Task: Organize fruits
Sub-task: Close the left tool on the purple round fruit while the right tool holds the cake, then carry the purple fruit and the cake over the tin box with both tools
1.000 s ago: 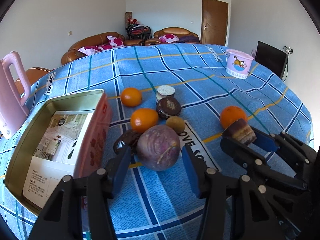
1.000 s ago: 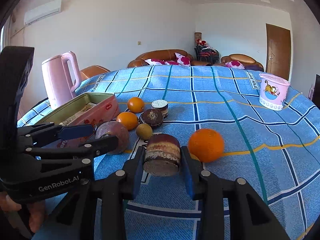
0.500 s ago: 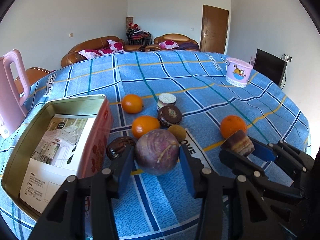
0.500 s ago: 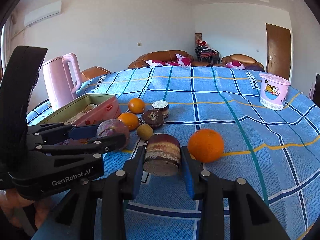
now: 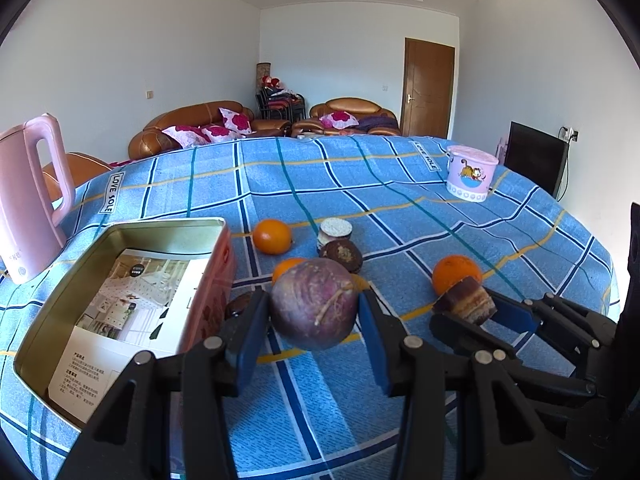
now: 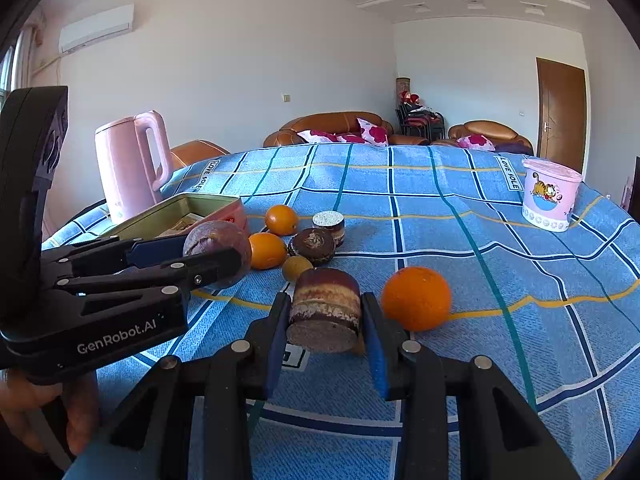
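Observation:
My left gripper [image 5: 313,303] is shut on a round purple fruit [image 5: 314,320] and holds it just above the blue checked cloth, right of the open tin [image 5: 120,227]. In the right wrist view the same gripper [image 6: 208,258] and purple fruit [image 6: 216,236] sit at the left. My right gripper [image 6: 324,314] is shut on a layered brown cake piece [image 6: 324,304], low over the cloth. An orange [image 6: 416,298] lies just right of it. Two more oranges [image 6: 281,219] [image 6: 266,250] and a small yellow-green fruit [image 6: 296,268] lie behind.
A pink kettle [image 6: 128,164] stands behind the tin. Two round cakes [image 5: 335,230] [image 5: 342,255] sit among the fruit, and a dark round thing [image 5: 238,306] lies by the tin's wall. A pink cartoon cup [image 6: 550,196] stands far right. A hand holds the left gripper.
The left jaws closed onto the purple fruit and lifted it off the cloth, tilting the view upward. The right gripper stayed still with its cake.

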Tool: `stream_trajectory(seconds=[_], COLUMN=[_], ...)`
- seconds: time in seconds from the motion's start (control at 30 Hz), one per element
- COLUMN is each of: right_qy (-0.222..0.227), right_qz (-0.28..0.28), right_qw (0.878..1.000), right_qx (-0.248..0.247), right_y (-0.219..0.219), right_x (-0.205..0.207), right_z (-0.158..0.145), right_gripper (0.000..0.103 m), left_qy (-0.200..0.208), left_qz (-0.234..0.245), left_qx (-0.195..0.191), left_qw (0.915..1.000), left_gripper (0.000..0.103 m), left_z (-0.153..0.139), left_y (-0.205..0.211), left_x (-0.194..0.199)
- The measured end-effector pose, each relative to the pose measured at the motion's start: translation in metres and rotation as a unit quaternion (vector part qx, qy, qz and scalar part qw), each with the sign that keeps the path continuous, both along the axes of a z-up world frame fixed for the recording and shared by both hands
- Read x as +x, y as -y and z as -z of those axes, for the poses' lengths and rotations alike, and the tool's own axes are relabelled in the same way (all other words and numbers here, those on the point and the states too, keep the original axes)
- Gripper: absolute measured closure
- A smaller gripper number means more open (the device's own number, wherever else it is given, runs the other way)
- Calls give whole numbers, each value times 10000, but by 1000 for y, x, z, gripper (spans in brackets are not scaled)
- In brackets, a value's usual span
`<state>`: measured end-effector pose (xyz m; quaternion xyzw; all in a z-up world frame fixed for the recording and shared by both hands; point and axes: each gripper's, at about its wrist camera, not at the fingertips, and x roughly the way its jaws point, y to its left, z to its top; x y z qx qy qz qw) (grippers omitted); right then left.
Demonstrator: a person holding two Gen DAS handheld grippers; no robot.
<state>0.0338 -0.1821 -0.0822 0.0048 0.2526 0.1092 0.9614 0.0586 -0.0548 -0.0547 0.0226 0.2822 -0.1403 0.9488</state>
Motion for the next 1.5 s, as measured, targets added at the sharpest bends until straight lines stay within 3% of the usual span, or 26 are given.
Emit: stream_trajectory(seconds=[1.23, 1.5], right_qy=[686, 571], right_qz=[-132, -235], right_qw=[9975, 9978], right_qx=[-76, -259], right_y=[-3, -9], right_x=[-20, -18], right_z=[-3, -4], right_gripper=[66, 66], left_qy=[776, 751], left_qz=[-153, -256], left_qx=[-90, -301], left_qw=[9968, 9964], left_gripper=[55, 55], left_z=[-11, -15], left_y=[-5, -21], left_x=[-26, -31])
